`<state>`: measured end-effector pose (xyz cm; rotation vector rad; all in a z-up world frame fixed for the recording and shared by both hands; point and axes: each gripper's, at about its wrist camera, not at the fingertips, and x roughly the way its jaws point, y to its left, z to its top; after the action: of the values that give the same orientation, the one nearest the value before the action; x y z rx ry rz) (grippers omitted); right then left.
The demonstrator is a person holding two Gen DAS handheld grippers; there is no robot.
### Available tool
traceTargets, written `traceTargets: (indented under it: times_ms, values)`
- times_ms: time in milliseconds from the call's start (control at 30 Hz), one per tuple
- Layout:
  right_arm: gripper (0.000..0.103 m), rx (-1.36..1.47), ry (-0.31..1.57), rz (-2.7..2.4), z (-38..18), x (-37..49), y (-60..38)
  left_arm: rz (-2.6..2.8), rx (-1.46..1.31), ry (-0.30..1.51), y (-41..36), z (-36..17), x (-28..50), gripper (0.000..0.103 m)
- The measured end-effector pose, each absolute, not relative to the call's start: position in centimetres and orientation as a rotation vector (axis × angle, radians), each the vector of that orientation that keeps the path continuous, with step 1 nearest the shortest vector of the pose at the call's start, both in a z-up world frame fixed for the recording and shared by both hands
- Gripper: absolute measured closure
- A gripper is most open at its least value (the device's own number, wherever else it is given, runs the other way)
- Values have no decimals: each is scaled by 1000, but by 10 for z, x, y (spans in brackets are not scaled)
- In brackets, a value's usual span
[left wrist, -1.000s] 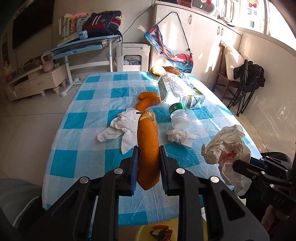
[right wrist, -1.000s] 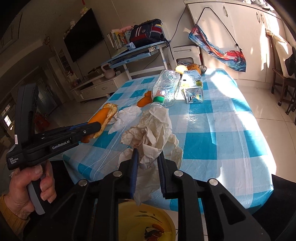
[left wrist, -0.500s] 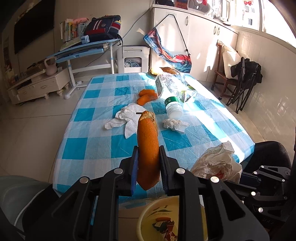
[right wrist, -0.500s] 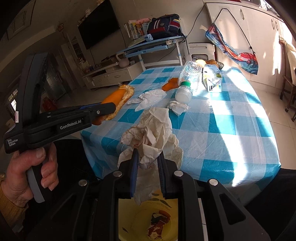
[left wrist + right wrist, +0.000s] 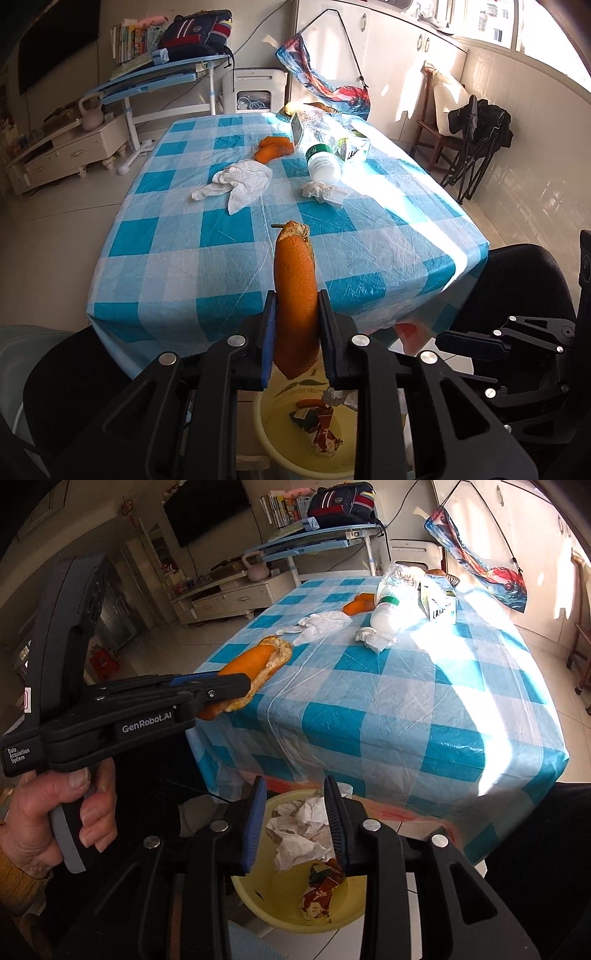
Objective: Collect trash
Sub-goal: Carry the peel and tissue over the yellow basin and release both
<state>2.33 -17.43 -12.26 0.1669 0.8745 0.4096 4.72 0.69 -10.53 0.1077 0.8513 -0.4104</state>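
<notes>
Orange peel [image 5: 295,295] pinched lengthwise in left gripper [image 5: 296,332], above yellow basin [image 5: 343,915]; right gripper [image 5: 295,827] jaws opening, crumpled tissue [image 5: 303,834] falling free.

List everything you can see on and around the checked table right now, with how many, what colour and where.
orange peel: one, orange, clamped in the left gripper
peel pieces: two, orange, far end of the table
tissues: two clumps, white, mid-table
plastic bottle: one, clear with a green label, lying on its side
carton: one, green and white, beside the bottle
tablecloth: one, blue and white checks
basin: one, yellow, on the floor
crumpled paper: one, white, in the basin below the right gripper
wrapper: one, red-brown, in the basin
left gripper: black, blue pads
right gripper: black, jaws opening, nothing between them
</notes>
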Motion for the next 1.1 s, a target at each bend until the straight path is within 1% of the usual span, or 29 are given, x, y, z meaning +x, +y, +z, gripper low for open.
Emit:
traceTargets:
  times_ms: [167,267,333,467,533,600,700,733,800,867,933,967,1067,1100]
  values:
    - [69,189,844,393,-118,20,-179,-415,114,865,6,-110,36,82]
    - [67,199,825,379,-116,18,-182,-419,118,872,5,-112,31,82]
    - [63,206,809,367,-115,18,-183,-423,121,878,5,-113,28,82]
    - [58,219,782,346,-112,18,-187,-431,133,898,3,-119,21,81]
    - [54,226,774,338,-111,18,-188,-444,139,913,1,-123,17,74]
    - [52,229,770,330,-110,18,-189,-448,147,920,0,-125,13,52]
    - [47,230,770,320,-110,18,-189,-441,167,917,0,-127,7,36]
    - [44,227,769,314,-110,18,-189,-436,168,911,0,-127,6,33]
    - [41,220,767,305,-110,17,-188,-417,166,890,2,-123,3,20]
    - [37,211,768,291,-110,16,-186,-389,165,857,5,-117,1,14]
    - [30,195,770,256,-109,16,-185,-333,187,825,6,-114,0,10]
    - [27,180,771,235,-109,16,-184,-312,189,813,8,-112,-1,8]
    - [20,139,772,178,-107,15,-183,-235,169,773,16,-106,-3,7]
    - [17,121,771,153,-106,14,-182,-213,158,764,21,-104,-3,7]
